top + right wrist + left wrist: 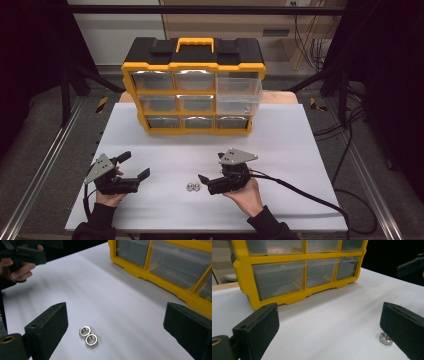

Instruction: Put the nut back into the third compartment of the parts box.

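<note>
Your right gripper (209, 173) wide open beside two hex nuts (193, 187) touching near the worktop's (300, 150) front edge, your left gripper (134, 165) open too, yellow drawer organizer (193, 85) at the back edge.

Grey floor (50, 130), dark curtains (30, 50), perhaps 1 pale cabinet (225, 20) behind.

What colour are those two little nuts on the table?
Shiny silver metal. The two nuts show best in the right gripper view, lying side by side and touching, on the white table.
</note>
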{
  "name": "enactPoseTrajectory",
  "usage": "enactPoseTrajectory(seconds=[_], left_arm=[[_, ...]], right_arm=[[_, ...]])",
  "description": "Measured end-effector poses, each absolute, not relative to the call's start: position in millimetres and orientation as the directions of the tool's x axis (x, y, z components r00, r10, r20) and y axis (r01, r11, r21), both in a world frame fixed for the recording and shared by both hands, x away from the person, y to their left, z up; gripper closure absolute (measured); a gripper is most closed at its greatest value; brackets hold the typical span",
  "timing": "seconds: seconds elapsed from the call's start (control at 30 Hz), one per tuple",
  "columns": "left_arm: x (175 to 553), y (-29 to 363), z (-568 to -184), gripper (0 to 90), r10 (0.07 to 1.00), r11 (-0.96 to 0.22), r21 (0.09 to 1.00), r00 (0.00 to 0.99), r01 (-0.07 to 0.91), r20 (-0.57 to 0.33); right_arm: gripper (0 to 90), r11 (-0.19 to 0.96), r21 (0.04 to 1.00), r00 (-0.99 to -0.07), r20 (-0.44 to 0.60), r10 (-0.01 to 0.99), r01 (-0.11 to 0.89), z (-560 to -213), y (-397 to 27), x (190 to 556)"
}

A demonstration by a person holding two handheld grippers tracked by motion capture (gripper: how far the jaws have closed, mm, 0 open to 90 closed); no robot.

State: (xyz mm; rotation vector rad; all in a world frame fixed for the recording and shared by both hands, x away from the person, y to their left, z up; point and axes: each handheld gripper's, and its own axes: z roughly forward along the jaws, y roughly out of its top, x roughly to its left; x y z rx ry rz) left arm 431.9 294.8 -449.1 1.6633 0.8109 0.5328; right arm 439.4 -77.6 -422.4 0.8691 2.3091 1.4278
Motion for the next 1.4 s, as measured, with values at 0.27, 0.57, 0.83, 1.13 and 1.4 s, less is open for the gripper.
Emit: enactPoseTrajectory(seconds=[0.27, 0.57, 0.83, 1.13, 1.4], left_arm=[[431.7, 294.9, -449.2, 2.2, 0.749, -0.11, 0.967, 0.659, 0.23, -0.071], [431.7, 295.3, -449.1, 2.2, 0.75, -0.109, 0.967, 0.658, 0.231, -0.072], [432.0, 295.0, -449.8, 2.2, 0.751, -0.115, 0.966, 0.657, 0.233, -0.069], [432.1, 294.3, -450.2, 2.3, 0.751, -0.116, 0.965, 0.656, 0.236, -0.07], [432.3, 294.4, -450.4, 2.3, 0.751, -0.119, 0.964, 0.657, 0.237, -0.069]], right_arm=[[9.4, 0.353, 0.855, -0.783, 0.095, 0.614, 0.38, -443.8, -65.9, 444.4], [17.1, 0.416, 0.813, -0.804, 0.103, 0.586, 0.408, -469.7, -49.9, 448.7], [26.3, 0.452, 0.782, -0.818, 0.125, 0.562, 0.43, -482.7, -44.2, 449.0], [43.6, 0.516, 0.754, -0.846, 0.097, 0.525, 0.407, -488.0, -37.3, 447.4], [56.6, 0.531, 0.745, -0.856, 0.105, 0.505, 0.405, -490.0, -37.2, 449.7]])
